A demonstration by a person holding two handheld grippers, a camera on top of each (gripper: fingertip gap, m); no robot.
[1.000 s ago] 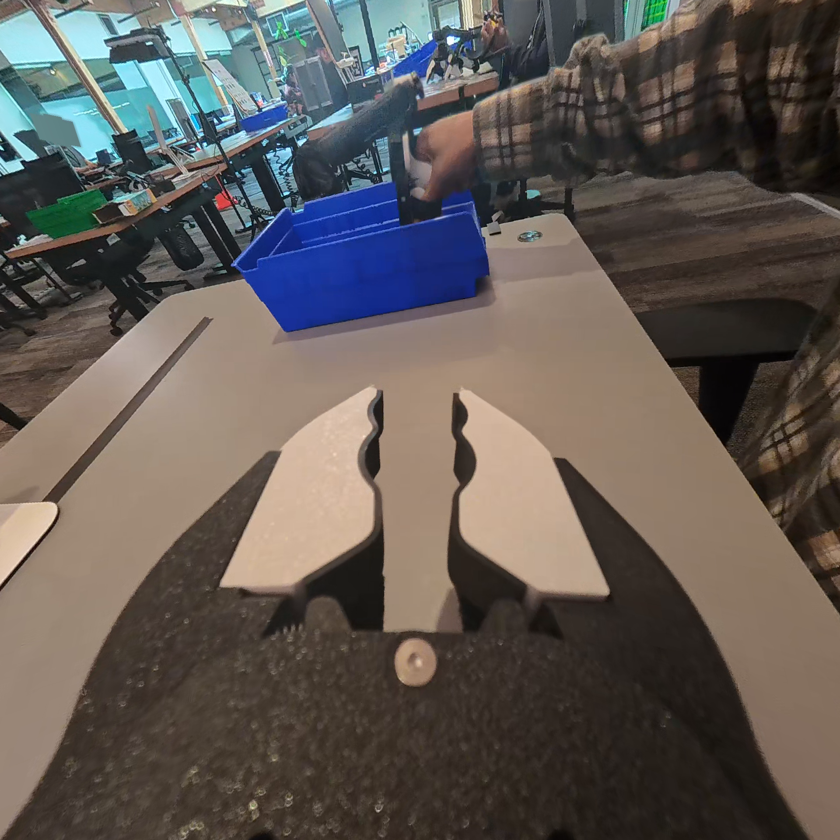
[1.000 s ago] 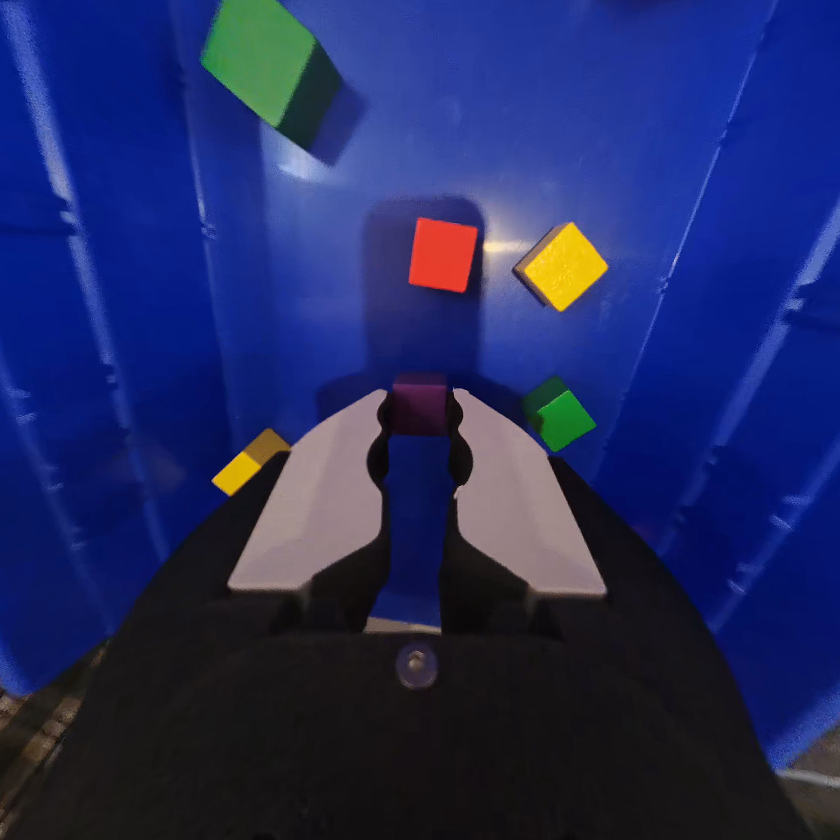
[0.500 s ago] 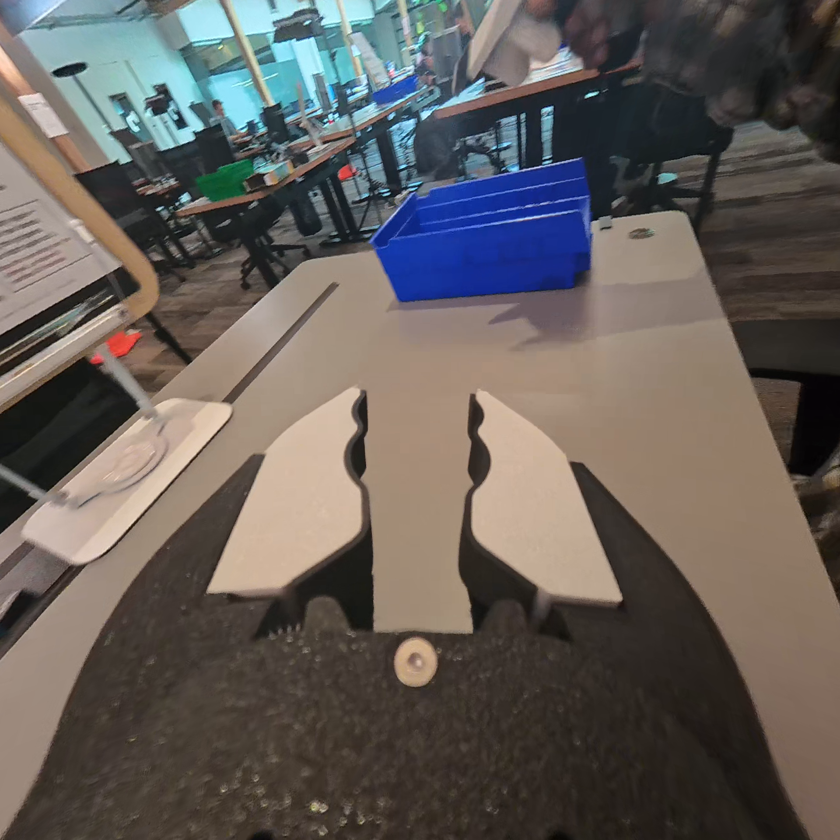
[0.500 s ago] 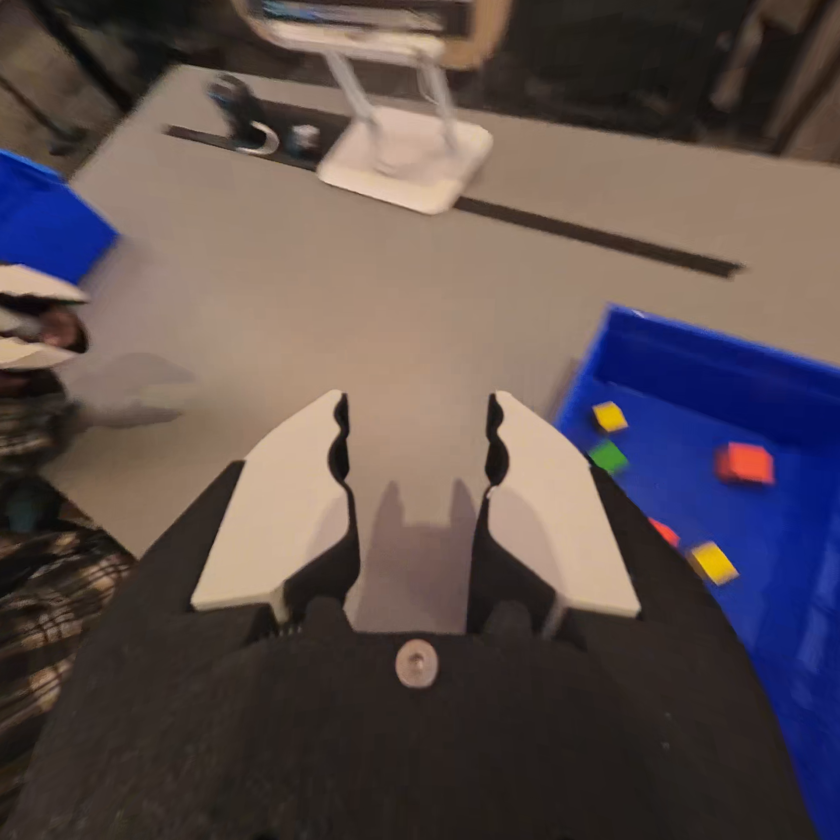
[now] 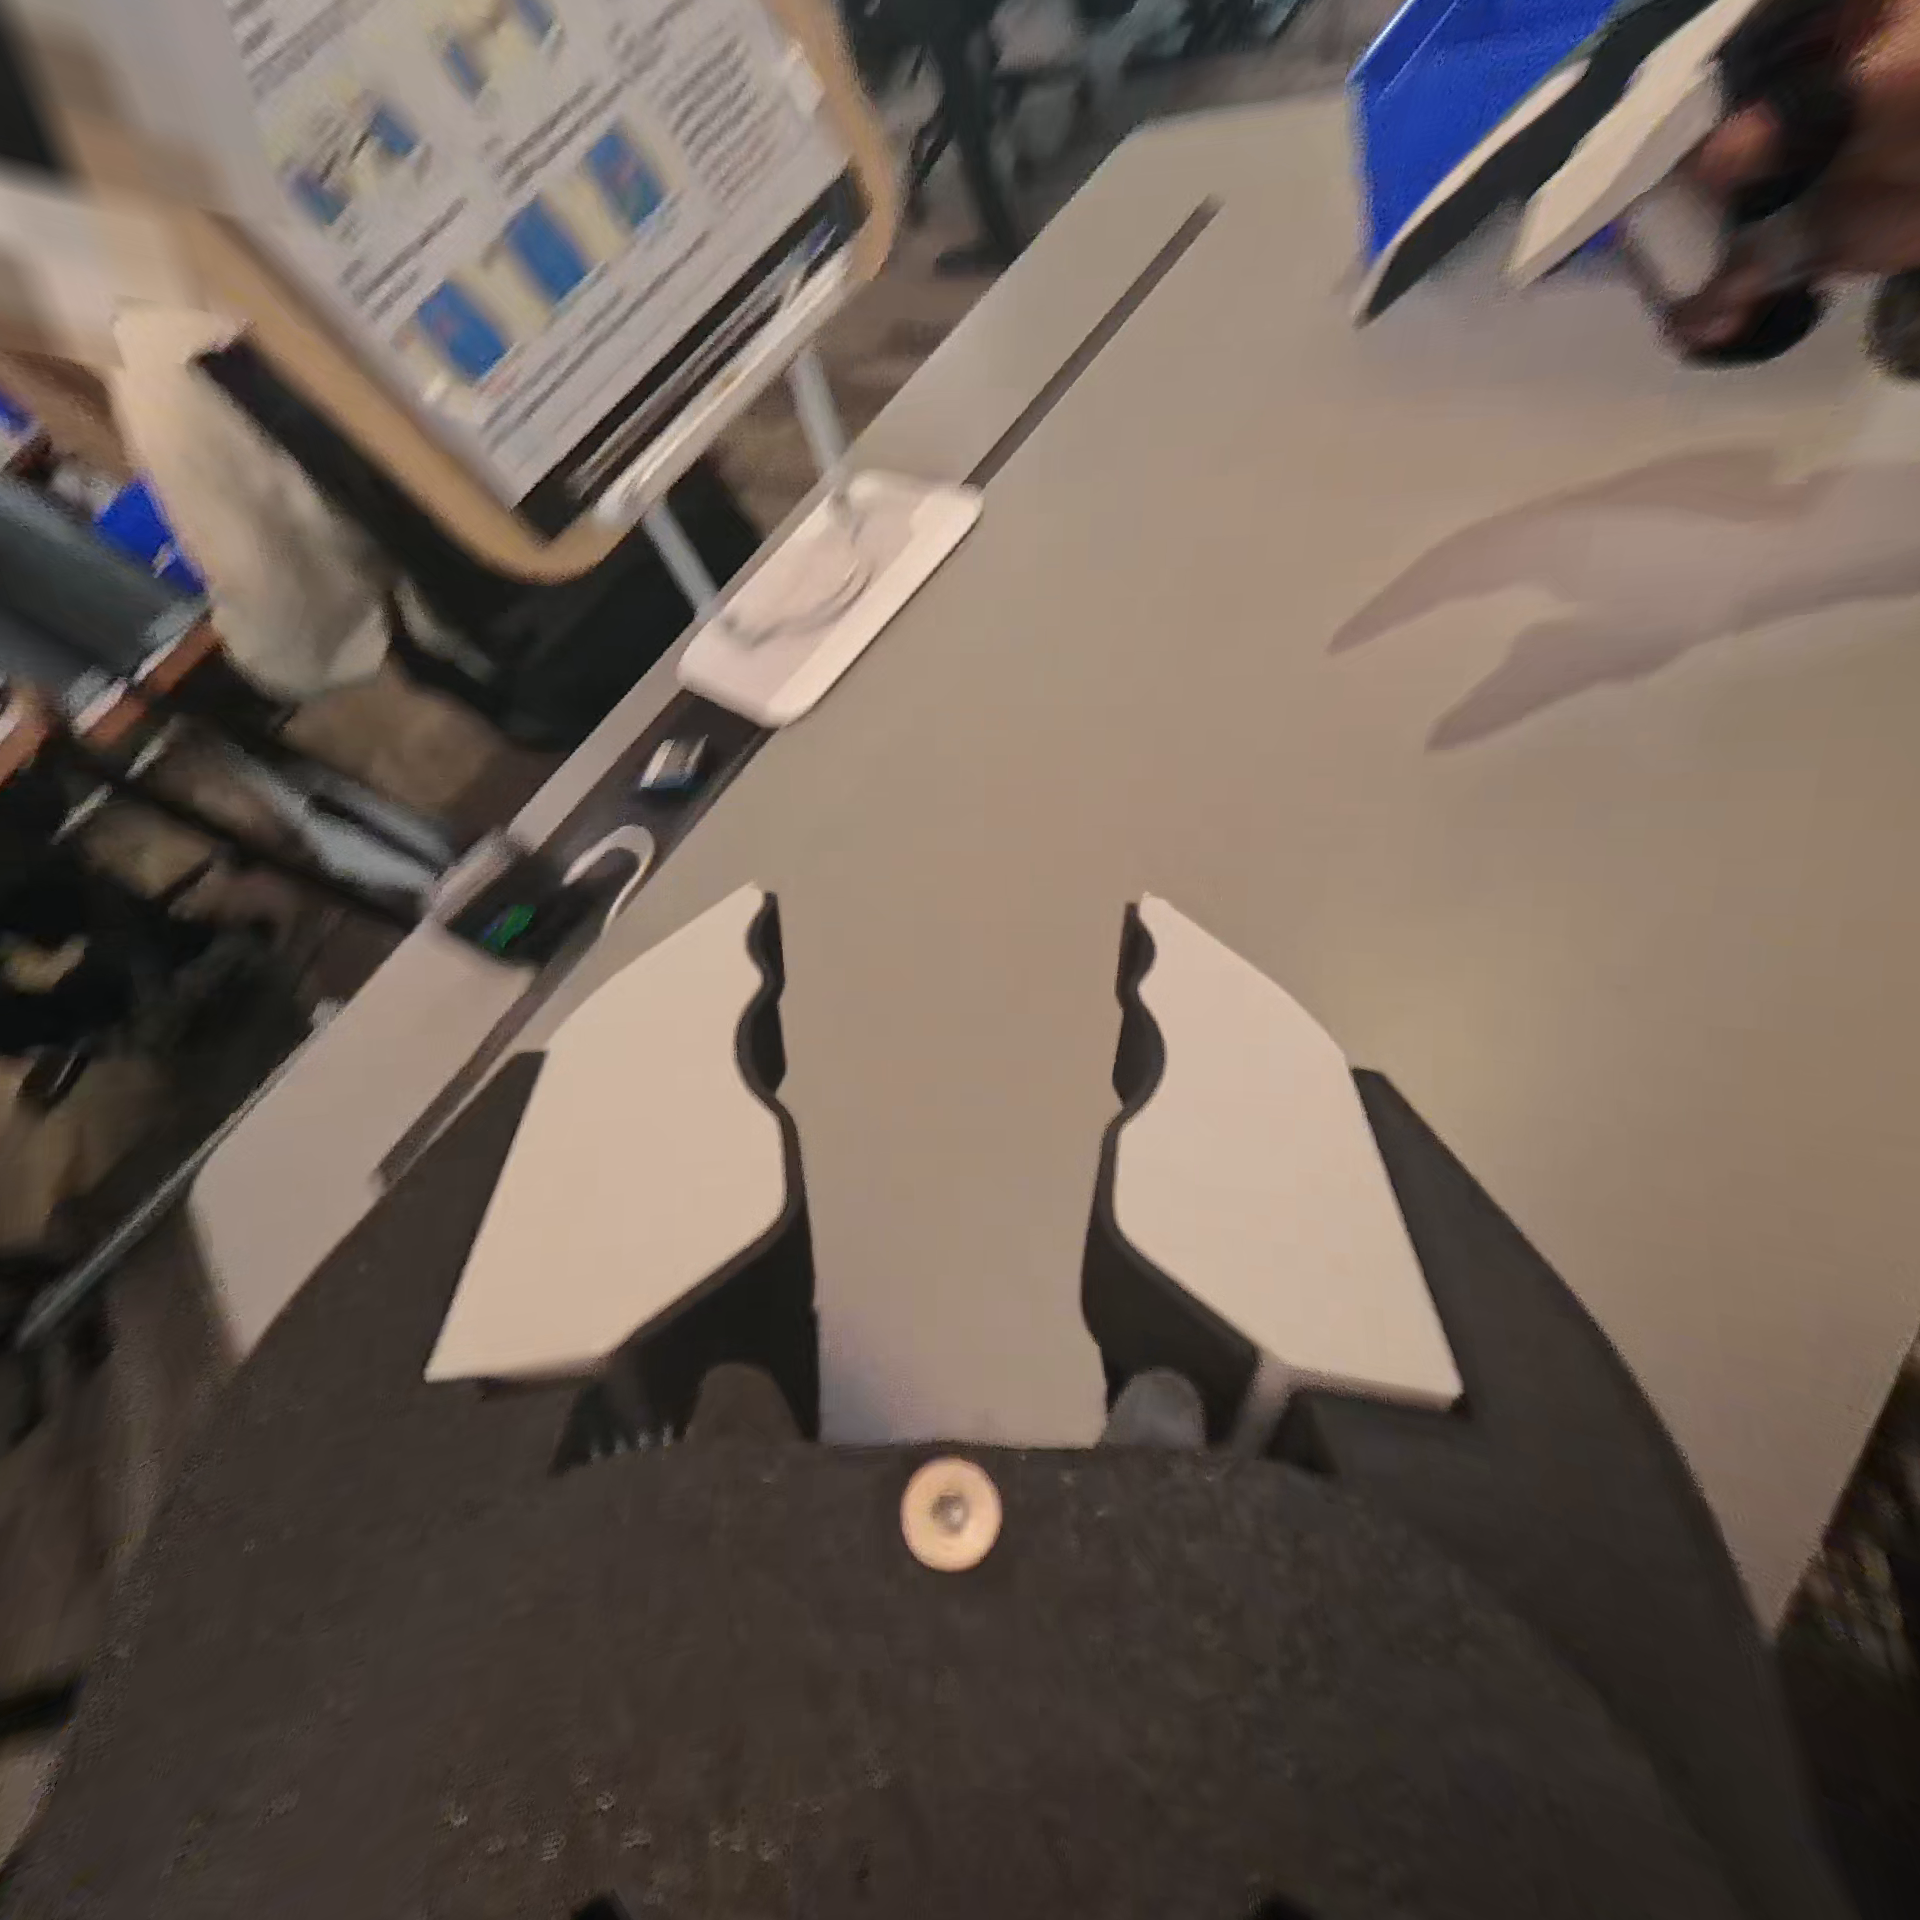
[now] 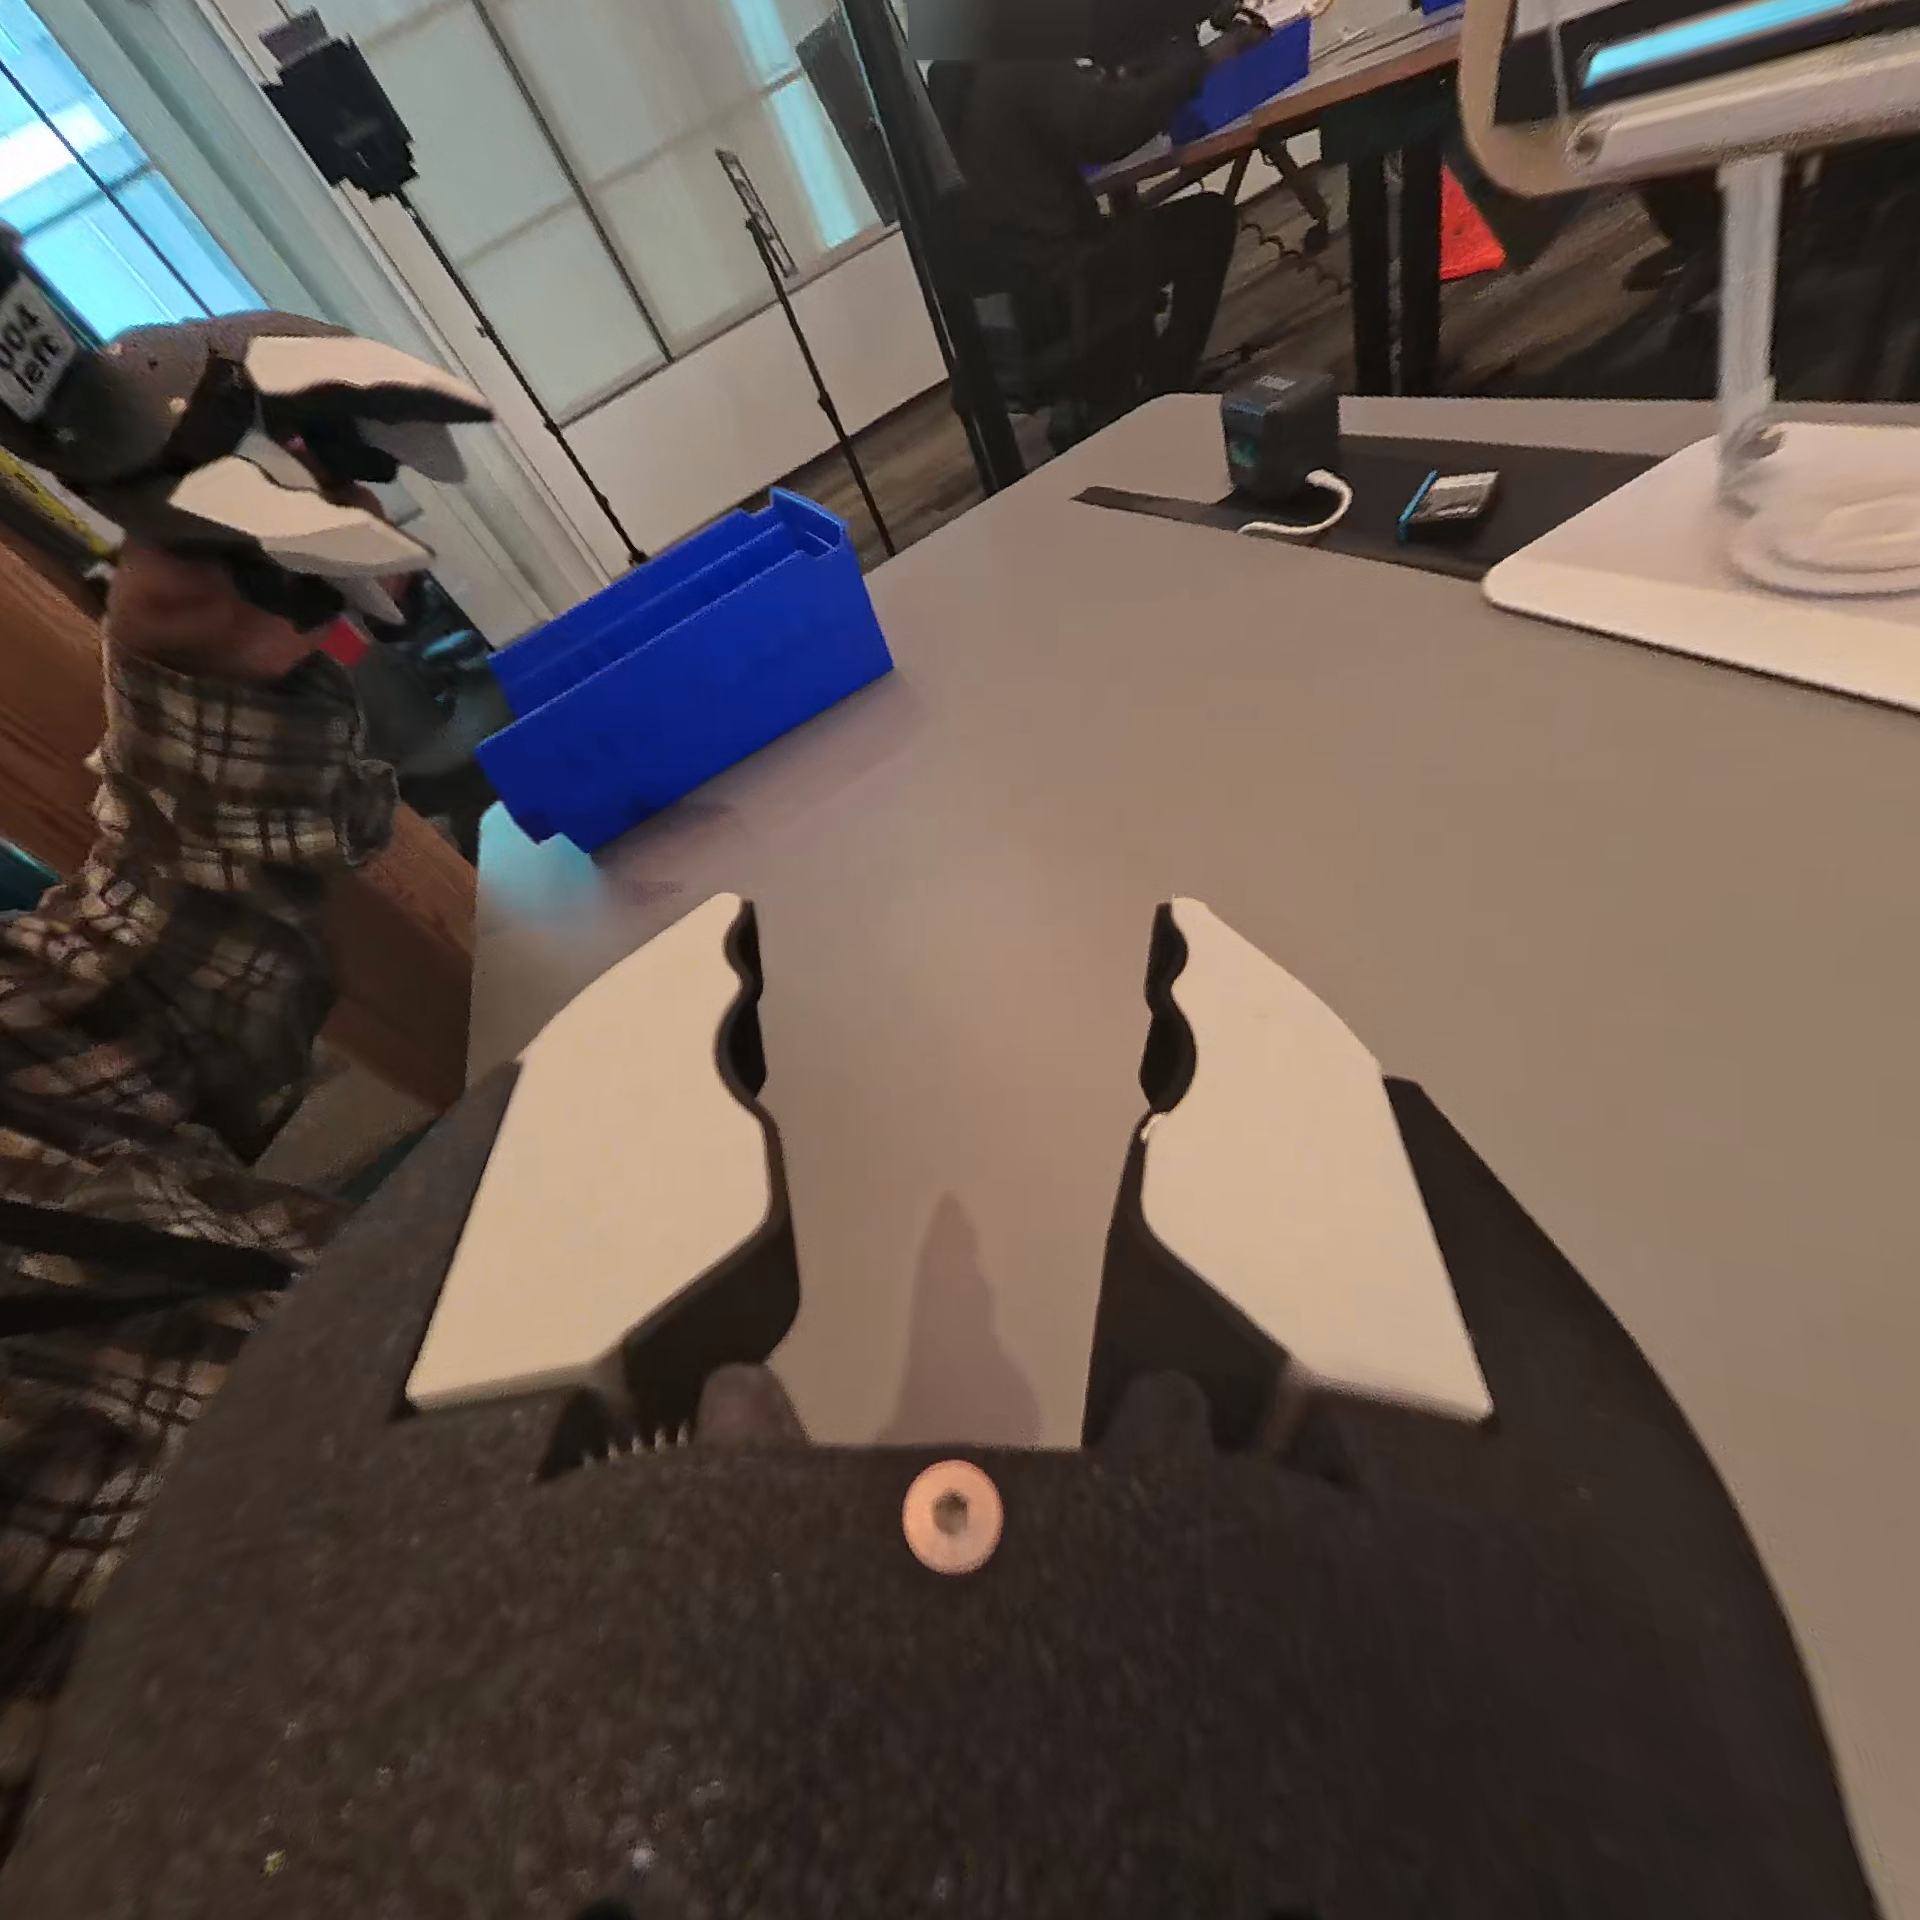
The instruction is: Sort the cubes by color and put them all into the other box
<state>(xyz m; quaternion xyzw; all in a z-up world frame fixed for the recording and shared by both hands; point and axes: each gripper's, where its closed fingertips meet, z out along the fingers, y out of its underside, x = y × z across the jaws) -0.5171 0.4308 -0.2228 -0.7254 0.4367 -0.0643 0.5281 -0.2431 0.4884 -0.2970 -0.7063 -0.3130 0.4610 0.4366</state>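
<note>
Cubes not in view; progress cannot be judged. Blue box (image 6: 686, 665) sits at table (image 6: 1247, 831) edge. Left gripper (image 5: 951, 914) and right gripper (image 6: 951, 914) both spread wide, empty.

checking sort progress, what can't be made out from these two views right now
- Cubes: none visible; in the right wrist view the blue box shows only its outer walls, which hide the inside.
- Second blue bin: left wrist view, cut by the top edge, covered by the right gripper, blurred.
- Small items in the table's black strip: left wrist view, motion-blurred.
- Both grippers open, empty: left gripper.
</note>
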